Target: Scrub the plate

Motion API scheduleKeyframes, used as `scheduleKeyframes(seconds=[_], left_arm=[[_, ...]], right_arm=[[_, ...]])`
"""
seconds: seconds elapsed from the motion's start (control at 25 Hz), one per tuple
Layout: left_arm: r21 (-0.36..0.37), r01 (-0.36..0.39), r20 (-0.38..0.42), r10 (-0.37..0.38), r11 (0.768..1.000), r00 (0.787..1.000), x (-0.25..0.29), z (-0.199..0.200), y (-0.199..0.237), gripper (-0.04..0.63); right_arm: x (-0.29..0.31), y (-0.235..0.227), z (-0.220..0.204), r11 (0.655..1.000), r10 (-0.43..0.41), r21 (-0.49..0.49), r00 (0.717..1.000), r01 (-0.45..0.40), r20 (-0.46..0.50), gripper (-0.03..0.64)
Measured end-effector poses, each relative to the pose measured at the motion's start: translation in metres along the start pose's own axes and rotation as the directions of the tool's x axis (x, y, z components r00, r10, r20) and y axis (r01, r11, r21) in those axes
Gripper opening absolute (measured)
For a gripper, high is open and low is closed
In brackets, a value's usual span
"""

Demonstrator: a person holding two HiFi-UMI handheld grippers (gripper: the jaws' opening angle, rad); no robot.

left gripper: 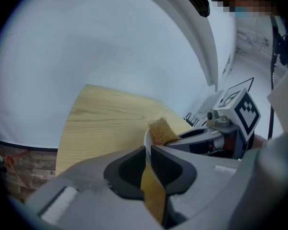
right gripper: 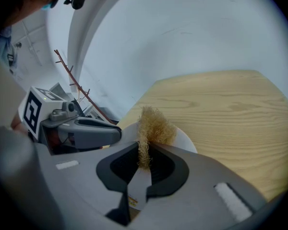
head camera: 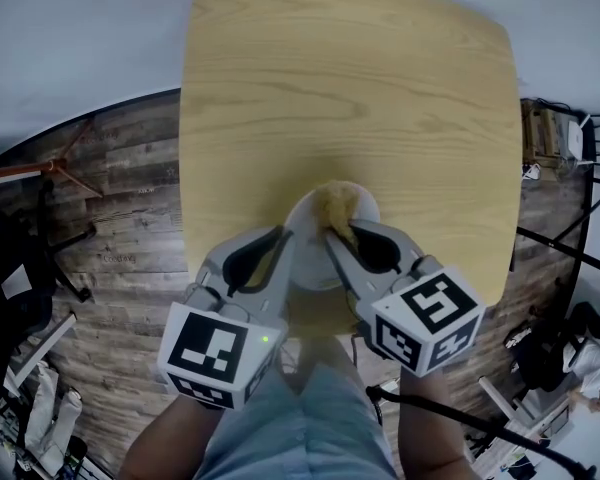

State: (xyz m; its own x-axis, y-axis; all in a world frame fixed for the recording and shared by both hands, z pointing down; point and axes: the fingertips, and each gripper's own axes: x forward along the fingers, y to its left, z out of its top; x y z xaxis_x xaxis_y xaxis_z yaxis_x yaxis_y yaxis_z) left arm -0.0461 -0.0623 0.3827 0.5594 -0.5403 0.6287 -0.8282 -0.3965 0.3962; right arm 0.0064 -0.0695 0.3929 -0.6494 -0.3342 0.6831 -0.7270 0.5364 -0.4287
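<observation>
The left hand-held gripper [left gripper: 147, 157] is clenched on the rim of the white plate [head camera: 368, 206], at the wooden counter's [head camera: 350, 88] 6 o'clock edge. The right hand-held gripper [right gripper: 144, 158] grasps a tan scrubber [right gripper: 154, 124], touching the plate's 12 o'clock part

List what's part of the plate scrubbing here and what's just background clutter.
In the job:
- plate, rim clamped by the left gripper
- fibrous scrubber, held in the right gripper
- wooden table beneath

Lying about:
- dark stand on the floor
- pale items on the floor
</observation>
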Motion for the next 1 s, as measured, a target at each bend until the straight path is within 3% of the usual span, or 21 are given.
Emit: scheduleKeyframes(seconds=[0.4, 1.0], left_arm=[[-0.024, -0.002, 0.0, 0.002, 1.0, 1.0, 0.004, -0.001, 0.0, 0.055], [-0.013, 0.002, -0.001, -0.002, 1.0, 1.0, 0.001, -0.001, -0.001, 0.054]], right_arm=[[-0.002, 0.032, -0.026, 0.996, 0.093, -0.005, 0.995, -0.093, -0.034, 0.04], [-0.027, -0.013, -0.051, 0.998, -0.038, 0.054, 0.997, 0.041, -0.064, 0.04]])
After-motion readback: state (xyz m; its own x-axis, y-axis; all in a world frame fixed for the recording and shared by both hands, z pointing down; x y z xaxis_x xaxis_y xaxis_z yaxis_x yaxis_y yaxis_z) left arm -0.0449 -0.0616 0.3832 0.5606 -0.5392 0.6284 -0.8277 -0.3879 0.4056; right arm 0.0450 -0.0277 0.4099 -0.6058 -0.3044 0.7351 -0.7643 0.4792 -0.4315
